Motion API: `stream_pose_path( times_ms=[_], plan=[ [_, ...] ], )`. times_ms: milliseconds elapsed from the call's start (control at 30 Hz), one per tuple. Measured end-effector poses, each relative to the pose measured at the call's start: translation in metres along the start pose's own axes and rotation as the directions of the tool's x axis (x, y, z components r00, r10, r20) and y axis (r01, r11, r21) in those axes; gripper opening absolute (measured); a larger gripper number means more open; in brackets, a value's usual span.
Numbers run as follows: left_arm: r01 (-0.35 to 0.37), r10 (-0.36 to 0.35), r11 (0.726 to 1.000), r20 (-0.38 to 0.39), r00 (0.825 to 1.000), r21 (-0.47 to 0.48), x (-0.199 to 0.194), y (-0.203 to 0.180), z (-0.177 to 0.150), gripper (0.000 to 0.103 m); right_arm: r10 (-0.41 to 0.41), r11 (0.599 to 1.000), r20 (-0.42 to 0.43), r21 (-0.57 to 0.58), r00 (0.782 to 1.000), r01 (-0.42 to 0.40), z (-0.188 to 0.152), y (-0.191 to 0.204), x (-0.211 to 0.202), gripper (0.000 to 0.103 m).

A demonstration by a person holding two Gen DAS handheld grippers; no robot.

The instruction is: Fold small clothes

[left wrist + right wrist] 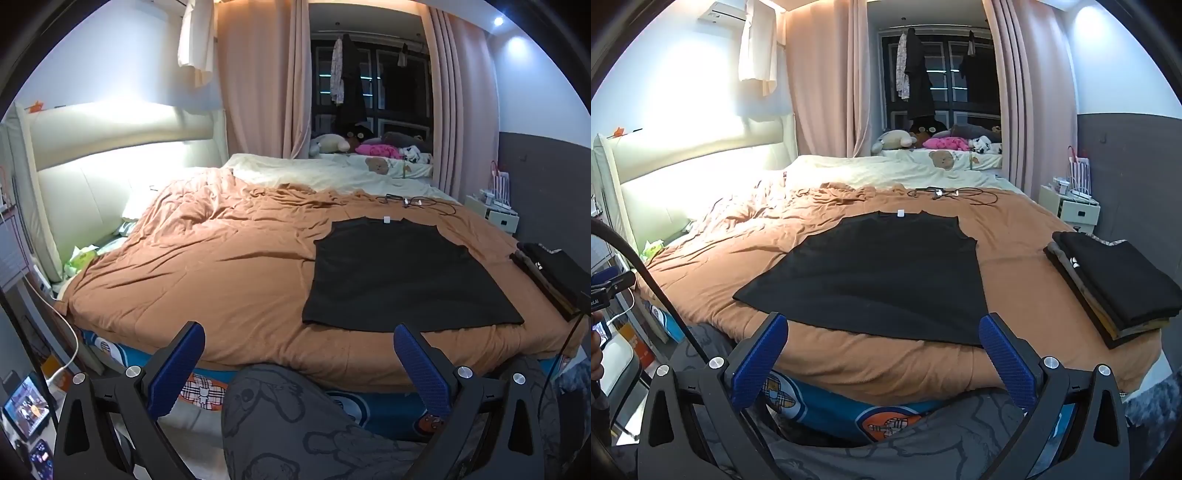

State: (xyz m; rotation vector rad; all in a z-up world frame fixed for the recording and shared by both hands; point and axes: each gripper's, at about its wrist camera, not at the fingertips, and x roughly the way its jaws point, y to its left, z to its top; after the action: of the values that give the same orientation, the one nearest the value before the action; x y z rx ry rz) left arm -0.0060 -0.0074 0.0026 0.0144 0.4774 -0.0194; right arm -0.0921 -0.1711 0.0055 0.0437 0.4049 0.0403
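Note:
A black sleeveless top (402, 273) (879, 273) lies spread flat on the orange duvet (229, 258) (746, 251), neck and white label toward the far side, hem toward me. My left gripper (299, 336) hangs open in front of the bed's near edge, left of the top's hem, with nothing between its blue fingers. My right gripper (882, 328) is open too, held just short of the hem, its blue pads wide apart and empty.
A stack of folded clothes (1108, 280) (554, 273) sits on the bed's right side. Black cables (953, 194) lie past the top's collar. Plush toys (923, 140) line the window side. A person's patterned grey trouser leg (314, 424) is below the left gripper.

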Motion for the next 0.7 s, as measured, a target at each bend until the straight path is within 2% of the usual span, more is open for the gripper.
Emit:
stream_pose_path(
  times_ms=[700],
  plan=[
    [0.051,-0.051,0.999,0.019,0.999,0.006,-0.0074,0.0018,-0.0035,0.103,-0.004,1.000,0.019,-0.011,1.000,0.005,-0.0009,-0.0019,-0.0121,0.103]
  ],
)
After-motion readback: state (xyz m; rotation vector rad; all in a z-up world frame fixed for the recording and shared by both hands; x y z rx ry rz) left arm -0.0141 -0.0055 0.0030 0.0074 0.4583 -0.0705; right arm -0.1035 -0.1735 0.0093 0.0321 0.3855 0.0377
